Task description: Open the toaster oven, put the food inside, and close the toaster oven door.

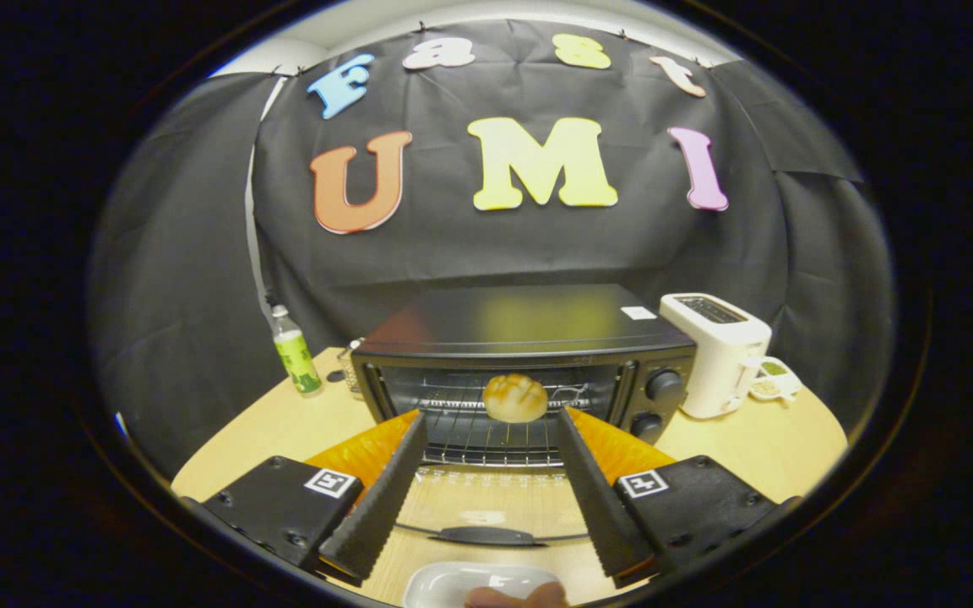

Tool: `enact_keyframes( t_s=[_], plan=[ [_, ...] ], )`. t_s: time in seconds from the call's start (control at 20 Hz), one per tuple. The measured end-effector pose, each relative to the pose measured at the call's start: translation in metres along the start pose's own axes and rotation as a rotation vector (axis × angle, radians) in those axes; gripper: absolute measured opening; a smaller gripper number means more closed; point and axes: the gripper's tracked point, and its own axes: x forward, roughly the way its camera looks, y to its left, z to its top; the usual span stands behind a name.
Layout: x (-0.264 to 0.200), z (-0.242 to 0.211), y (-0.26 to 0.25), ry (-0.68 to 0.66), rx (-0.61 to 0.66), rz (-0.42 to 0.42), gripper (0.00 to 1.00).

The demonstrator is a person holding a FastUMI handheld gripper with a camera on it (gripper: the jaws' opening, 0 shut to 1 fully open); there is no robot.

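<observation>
The black toaster oven point(529, 355) stands at the far middle of the table, its glass door point(486, 498) folded down flat toward the near side. A round golden bun point(514, 398) rests on the wire rack point(486, 435) inside.

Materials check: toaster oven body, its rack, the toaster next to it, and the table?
Black toaster oven: looks like painted sheet metal, semi-gloss; its top mirrors colours. Wire rack: bare shiny metal rods. White pop-up toaster: probably smooth moulded plastic, soft sheen. Light wooden table: pale wood or laminate, matte. The tongs stand open, the round bread bun beyond them on the rack.
</observation>
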Motion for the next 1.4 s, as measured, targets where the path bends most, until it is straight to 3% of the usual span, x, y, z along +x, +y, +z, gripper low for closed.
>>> enact_keyframes(
  t_s=[0.25,0.5,1.1,1.4],
  plan=[
    [-0.078,0.004,0.000,-0.042,-0.005,-0.039,1.00],
    [-0.112,-0.036,-0.014,-0.008,-0.010,-0.075,1.00],
    [-0.066,-0.141,-0.017,0.206,-0.015,-0.064,1.00],
    [-0.029,-0.168,-0.009,0.286,0.003,-0.049,1.00]
  ],
)
